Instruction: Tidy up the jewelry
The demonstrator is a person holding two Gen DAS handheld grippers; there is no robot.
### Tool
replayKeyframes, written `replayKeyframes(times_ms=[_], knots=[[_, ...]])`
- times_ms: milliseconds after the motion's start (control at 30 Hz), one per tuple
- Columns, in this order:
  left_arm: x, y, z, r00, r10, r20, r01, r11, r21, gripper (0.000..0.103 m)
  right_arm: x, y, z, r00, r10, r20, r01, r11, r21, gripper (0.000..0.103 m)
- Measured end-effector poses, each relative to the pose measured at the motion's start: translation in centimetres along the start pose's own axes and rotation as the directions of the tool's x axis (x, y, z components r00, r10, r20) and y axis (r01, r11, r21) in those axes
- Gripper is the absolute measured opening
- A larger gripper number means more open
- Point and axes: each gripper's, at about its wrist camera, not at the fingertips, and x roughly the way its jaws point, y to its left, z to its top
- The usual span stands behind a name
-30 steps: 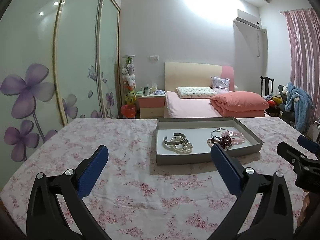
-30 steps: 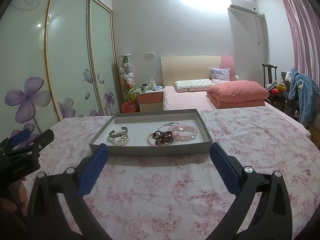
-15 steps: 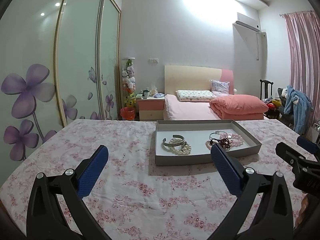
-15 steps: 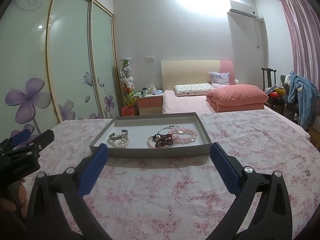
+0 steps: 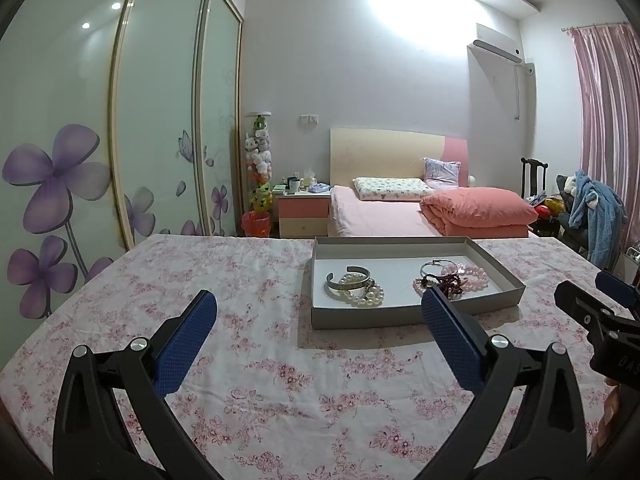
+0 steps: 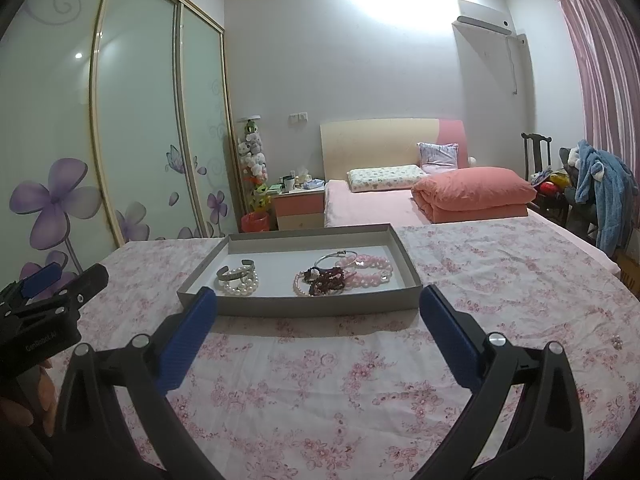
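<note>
A shallow grey tray (image 5: 400,314) (image 6: 304,306) lies on the floral cloth ahead of both grippers. On its left side rest a silver cuff (image 5: 347,279) (image 6: 236,272) and a white pearl bracelet (image 5: 366,295) (image 6: 242,285). On its right side lie a thin silver bangle (image 5: 434,266) (image 6: 335,258), dark red beads (image 5: 454,281) (image 6: 326,278) and pink bead bracelets (image 5: 474,276) (image 6: 370,270). My left gripper (image 5: 320,316) is open and holds nothing, short of the tray. My right gripper (image 6: 318,312) is open too, just before the tray's near wall.
The pink floral cloth (image 5: 240,280) covers the whole work surface. Behind it stand a bed with a folded pink quilt (image 5: 476,208), a nightstand (image 5: 304,212) and sliding wardrobe doors (image 5: 120,140). A chair with blue clothing (image 5: 592,216) is at the right.
Both views have tilted slightly upward, so the tray sits a little lower in each frame. The jewelry has not moved and both grippers stay open.
</note>
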Motion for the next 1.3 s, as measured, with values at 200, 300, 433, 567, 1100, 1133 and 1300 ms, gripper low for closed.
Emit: replayKeyframes(times_ms=[200,300,433,567,1100,1133,1300], knots=[[0.01,0.00,-0.03,1.000,0.000,0.000,0.000,1.000,0.000,0.101,0.01,-0.08,-0.07,1.000,0.001,-0.001,-0.001,1.000,-0.001,0.099],[-0.03,-0.05,-0.06,1.000,0.000,-0.003,0.000,1.000,0.000,0.101,0.01,-0.06,-0.06,1.000,0.000,-0.001,0.000,1.000,0.000,0.099],[0.03,-0.06,-0.15,1.000,-0.001,-0.003,0.001,1.000,0.000,0.101,0.06,-0.09,-0.21,1.000,0.001,-0.003,-0.001,1.000,0.002,0.099],[0.08,-0.06,-0.12,1.000,-0.001,-0.004,0.001,1.000,0.001,0.101,0.10,-0.10,-0.25,1.000,0.001,-0.004,-0.001,1.000,0.002,0.099],[0.12,-0.16,-0.36,1.000,-0.003,-0.009,0.003,1.000,0.003,0.101,0.15,-0.26,-0.72,1.000,-0.001,-0.007,0.001,1.000,0.008,0.099],[0.05,-0.18,-0.42,1.000,-0.003,-0.009,0.003,1.000,0.003,0.101,0.20,-0.27,-0.67,1.000,0.000,-0.008,0.000,1.000,0.008,0.099],[0.13,-0.17,-0.35,1.000,-0.003,-0.009,0.003,1.000,0.002,0.101,0.17,-0.28,-0.68,1.000,-0.001,-0.008,0.001,1.000,0.009,0.099]])
